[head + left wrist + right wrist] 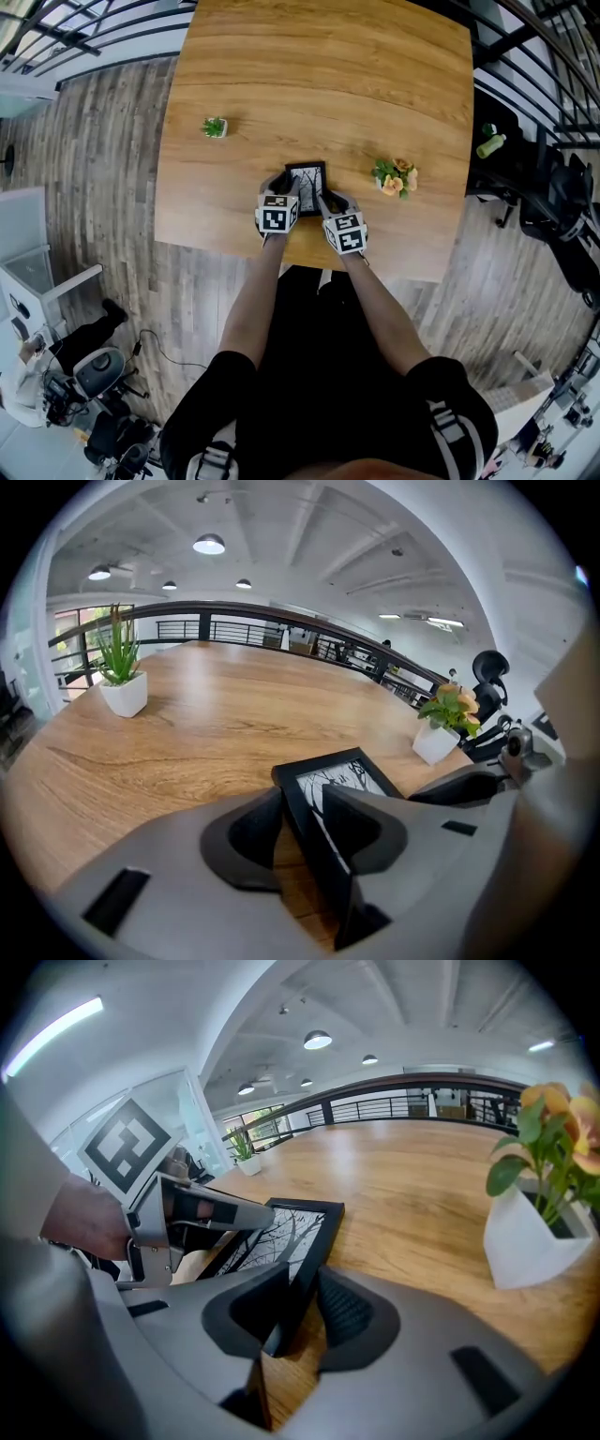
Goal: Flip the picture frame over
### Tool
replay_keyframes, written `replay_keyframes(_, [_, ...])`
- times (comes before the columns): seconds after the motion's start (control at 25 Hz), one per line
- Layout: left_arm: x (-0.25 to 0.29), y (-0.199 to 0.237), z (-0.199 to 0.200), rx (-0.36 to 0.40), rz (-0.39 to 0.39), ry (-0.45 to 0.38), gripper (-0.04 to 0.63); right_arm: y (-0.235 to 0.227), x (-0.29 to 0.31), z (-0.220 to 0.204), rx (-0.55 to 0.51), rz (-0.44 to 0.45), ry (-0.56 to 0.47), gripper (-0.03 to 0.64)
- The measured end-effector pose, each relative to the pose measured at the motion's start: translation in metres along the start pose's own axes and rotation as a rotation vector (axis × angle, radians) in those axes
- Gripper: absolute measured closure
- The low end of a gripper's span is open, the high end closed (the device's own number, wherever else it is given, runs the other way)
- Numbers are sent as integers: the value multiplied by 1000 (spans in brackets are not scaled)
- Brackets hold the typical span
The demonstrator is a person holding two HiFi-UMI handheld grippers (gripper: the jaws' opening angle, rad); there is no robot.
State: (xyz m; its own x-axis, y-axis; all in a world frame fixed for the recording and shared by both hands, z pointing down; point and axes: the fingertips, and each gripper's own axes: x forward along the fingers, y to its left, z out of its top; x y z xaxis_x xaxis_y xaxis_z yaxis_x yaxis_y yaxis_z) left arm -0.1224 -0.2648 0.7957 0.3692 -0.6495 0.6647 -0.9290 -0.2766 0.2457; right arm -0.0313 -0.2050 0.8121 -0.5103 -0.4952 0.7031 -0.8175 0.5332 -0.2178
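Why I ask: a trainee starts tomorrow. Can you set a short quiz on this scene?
1. True or false: the right tool is shut on the picture frame.
2. Which face of the picture frame points up? A) the printed picture B) the bare back C) neither, a cloth covers it
3. What potted thing stands on the table at the right tool's side of the frame?
Key: 1 true; 2 A; 3 the flowering plant.
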Motion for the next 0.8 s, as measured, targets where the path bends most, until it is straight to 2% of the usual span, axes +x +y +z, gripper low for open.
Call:
replay_keyframes(0.24, [0, -2, 3, 69, -1, -27, 448, 0, 0, 1, -9, 9, -13, 517])
replay_keyframes(0.4, [-2, -1, 3, 68, -3, -48, 445, 0, 1, -1, 7, 38, 6, 513])
replay_keyframes(0.48, [-3, -2, 2, 72, -9, -44, 442, -3, 3, -3, 24, 53, 19, 468])
replay_keyframes(0.52, [-2, -3, 2, 74, -17, -42, 442, -4, 3, -3, 32, 62, 23, 467])
replay_keyframes(0.68, [-3, -7, 2, 66, -57, -42, 382, -4, 0, -5, 46, 97, 42, 453])
replay_keyframes(0.8, [-10, -4, 2, 46, -41, -55, 376, -5, -3, -4, 39, 117, 48, 453])
